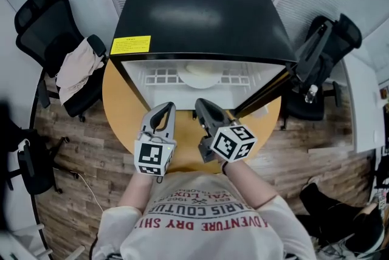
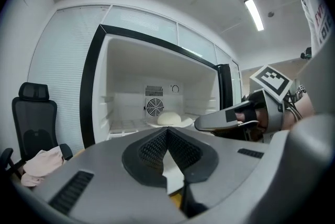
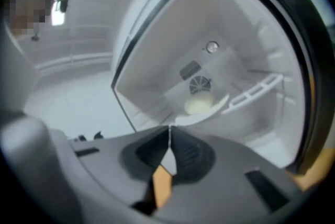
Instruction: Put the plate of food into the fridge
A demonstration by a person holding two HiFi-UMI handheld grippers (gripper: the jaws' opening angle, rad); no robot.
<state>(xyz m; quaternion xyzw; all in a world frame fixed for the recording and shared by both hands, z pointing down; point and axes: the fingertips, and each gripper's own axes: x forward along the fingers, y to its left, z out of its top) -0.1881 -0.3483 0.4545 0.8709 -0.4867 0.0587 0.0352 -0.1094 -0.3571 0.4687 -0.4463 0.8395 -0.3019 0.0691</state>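
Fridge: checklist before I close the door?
1. The plate with its food is on the shelf inside the fridge, well back: ok.
2. The left gripper is shut and holds nothing: ok.
3. The right gripper is shut and holds nothing: ok.
4. Both grippers are in front of the opening, not inside: ok.
5. The door is open at the right and nothing hangs on it: ok.
6. The door's swing path is free of the right gripper: cannot tell, since the two look close in the head view.
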